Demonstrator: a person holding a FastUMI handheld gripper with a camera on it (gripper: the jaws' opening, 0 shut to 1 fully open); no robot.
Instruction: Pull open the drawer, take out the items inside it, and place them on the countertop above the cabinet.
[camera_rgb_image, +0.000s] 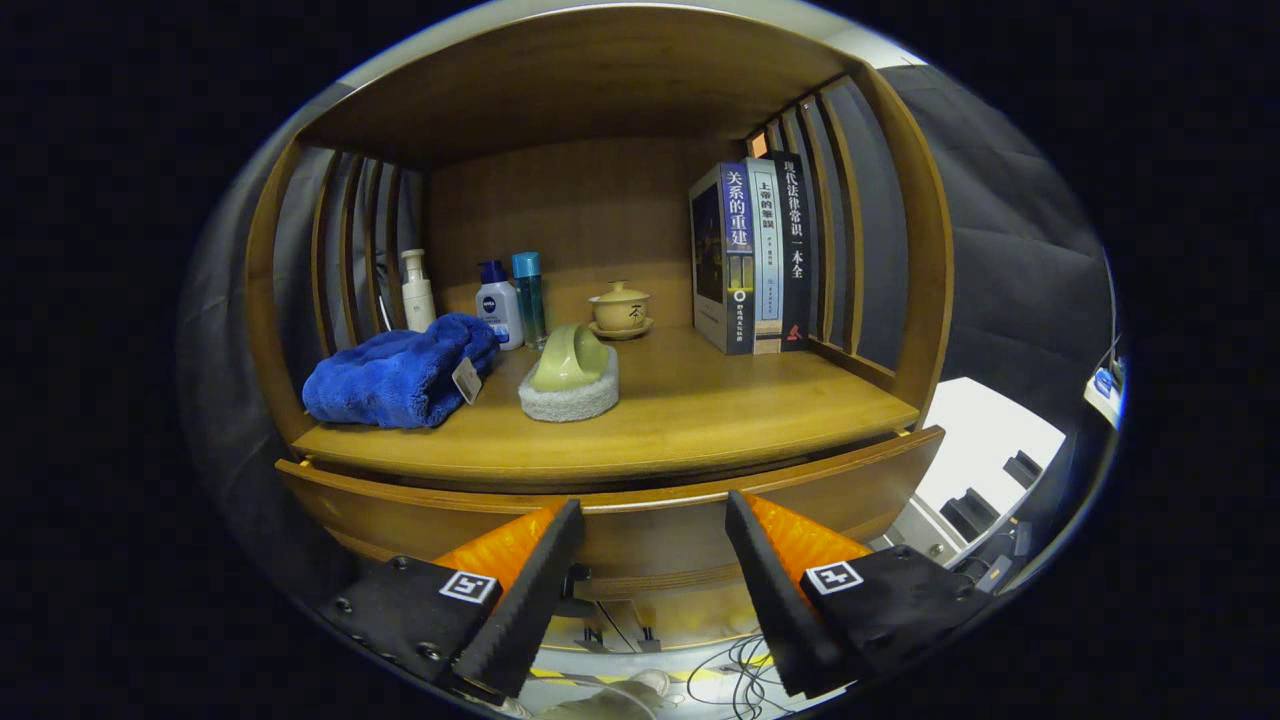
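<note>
Fingers (655, 520) spread wide, empty, before the wooden drawer (620, 525) front, slightly ajar below the tabletop (700, 410) edge; bare wood toward 1 o'clock.

- We see the desk (700, 400) evenly lit and warm, its front edge brightest.
- The alcove's upper corners fall into dim shadow.
- Fisheye distortion bows the drawer (620, 515) front and side slats.
- Focus is sharp mid-scene; the floor patch below shows bright glare.
</note>
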